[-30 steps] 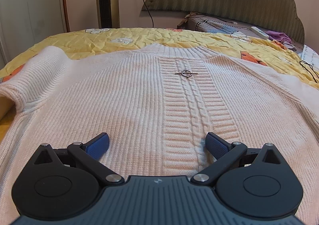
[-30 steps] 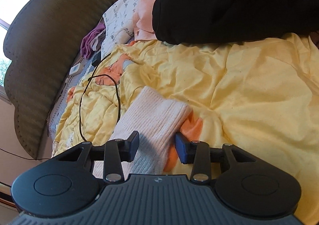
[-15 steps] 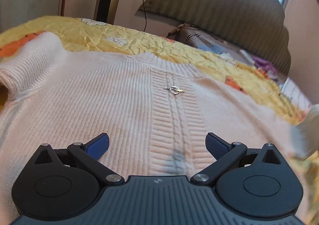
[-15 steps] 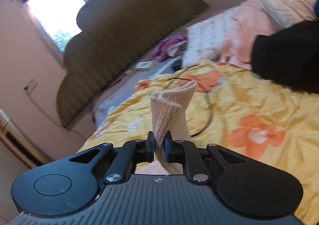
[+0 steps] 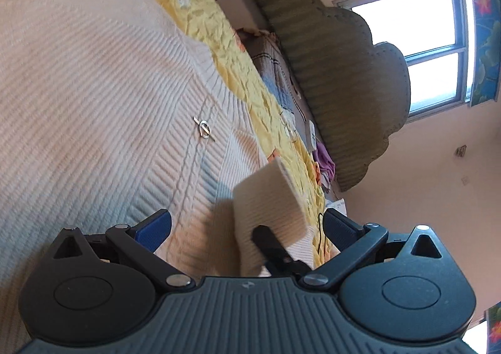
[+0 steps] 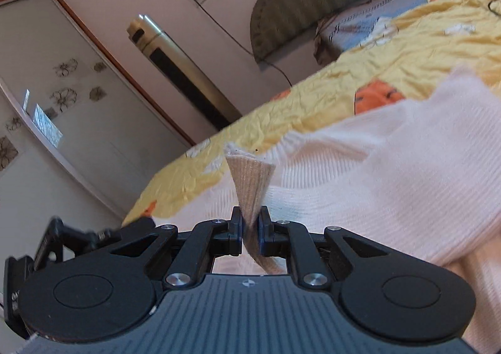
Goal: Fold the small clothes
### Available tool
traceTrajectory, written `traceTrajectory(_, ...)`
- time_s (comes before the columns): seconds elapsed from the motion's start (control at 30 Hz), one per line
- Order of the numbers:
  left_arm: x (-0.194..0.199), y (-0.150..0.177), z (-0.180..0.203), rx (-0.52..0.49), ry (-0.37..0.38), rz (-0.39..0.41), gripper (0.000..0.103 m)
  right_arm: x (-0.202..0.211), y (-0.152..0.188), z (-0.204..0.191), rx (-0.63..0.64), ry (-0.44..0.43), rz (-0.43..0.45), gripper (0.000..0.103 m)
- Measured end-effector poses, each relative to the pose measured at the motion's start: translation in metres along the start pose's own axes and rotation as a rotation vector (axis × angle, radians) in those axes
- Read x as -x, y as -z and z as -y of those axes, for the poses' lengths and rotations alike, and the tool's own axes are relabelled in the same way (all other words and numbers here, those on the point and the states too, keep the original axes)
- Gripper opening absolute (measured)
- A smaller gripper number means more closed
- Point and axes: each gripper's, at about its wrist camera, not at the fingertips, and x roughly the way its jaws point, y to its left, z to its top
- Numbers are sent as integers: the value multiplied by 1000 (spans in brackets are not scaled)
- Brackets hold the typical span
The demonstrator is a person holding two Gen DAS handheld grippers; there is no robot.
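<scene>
On yellow bedspread (image 5: 241,50), cream ribbed sweater (image 5: 94,87), cuff (image 6: 250,178) pinched

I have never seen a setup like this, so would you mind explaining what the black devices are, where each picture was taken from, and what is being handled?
No robot arm is involved: a person holds a two-finger gripper in each hand, and a fisheye camera on each one looks forward along its fingers.

In the left wrist view, the left gripper is open, its blue-padded fingers spread above a cream knit sweater laid flat on a yellow bedspread. A small metal ornament sits on the sweater's cable-knit centre.

In the right wrist view, the right gripper is shut on the sleeve cuff, pinched and lifted above the sweater's body. That same cuff appears in the left view, between the open fingers.

Behind are a padded headboard and a window.
</scene>
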Motion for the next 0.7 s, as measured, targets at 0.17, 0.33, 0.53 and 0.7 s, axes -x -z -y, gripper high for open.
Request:
traceTrajectory(0.17,-26,1,5,11,-33,-41,103,-1,27,5,-38,12,-40,14)
traceTrajectory(0.33,-56,-6,22,-26,-130,-81,103,4,28,-8,94,36,-36,14)
traceTrajectory(0.53,-76,-4,44,-118,-168,-143,93,3,38,-11,193,43,-48,15)
traceTrajectory(0.7,-85,1,45,-165,-236,-176,55,-5,48,-20,311,90,-91,15)
